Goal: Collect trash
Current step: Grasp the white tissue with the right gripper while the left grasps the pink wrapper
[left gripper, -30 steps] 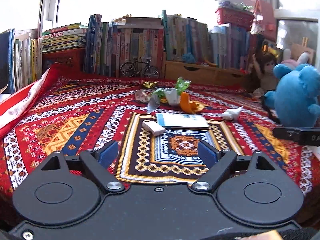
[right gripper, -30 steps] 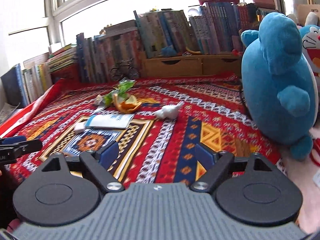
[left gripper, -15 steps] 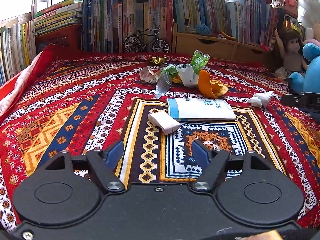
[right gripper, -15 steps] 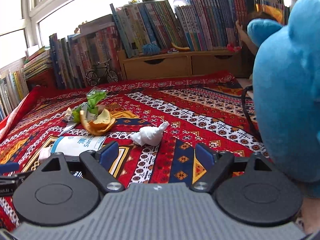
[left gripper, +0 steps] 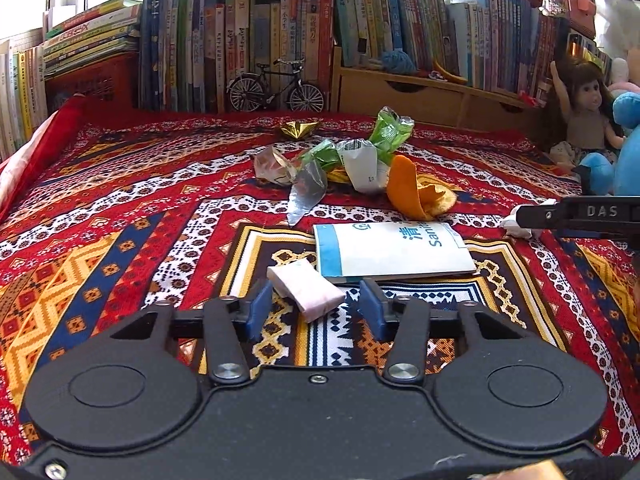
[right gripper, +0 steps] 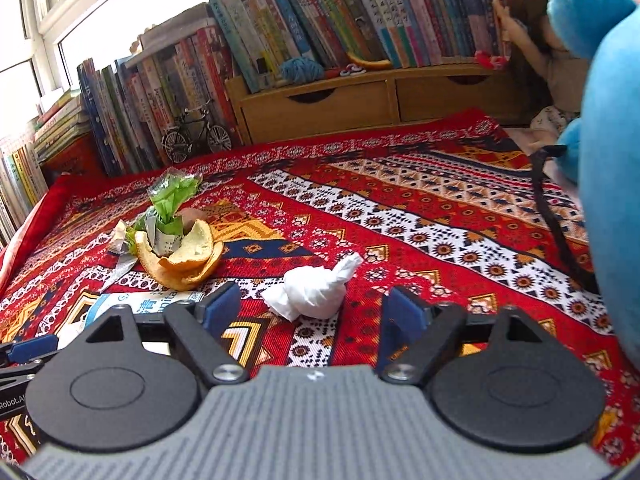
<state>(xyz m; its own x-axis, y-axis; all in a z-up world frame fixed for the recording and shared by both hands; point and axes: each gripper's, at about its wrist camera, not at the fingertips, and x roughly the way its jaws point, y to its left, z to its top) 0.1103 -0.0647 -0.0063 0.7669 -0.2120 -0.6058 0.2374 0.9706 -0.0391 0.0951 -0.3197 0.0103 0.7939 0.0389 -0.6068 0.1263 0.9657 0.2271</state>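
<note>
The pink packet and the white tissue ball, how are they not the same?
The pink packet is flat and folded neatly; the white tissue ball is crumpled with a twisted tail. The packet lies beside a white booklet; the ball lies alone on the patterned cloth. Both are small litter lying just ahead of open jaws.

Handheld two-finger grippers, one pair, black housings

Left gripper: matte black smooth body, two round raised discs, two black angled link arms fastened by silver screws, a small centre screw, blue pads on the fingertips. Right gripper: same black discs, links and silver screws, but a grey ribbed centre plate is fitted; blue pads. White lettering "DAS" is seen on its black side bar in the left wrist view.
</note>
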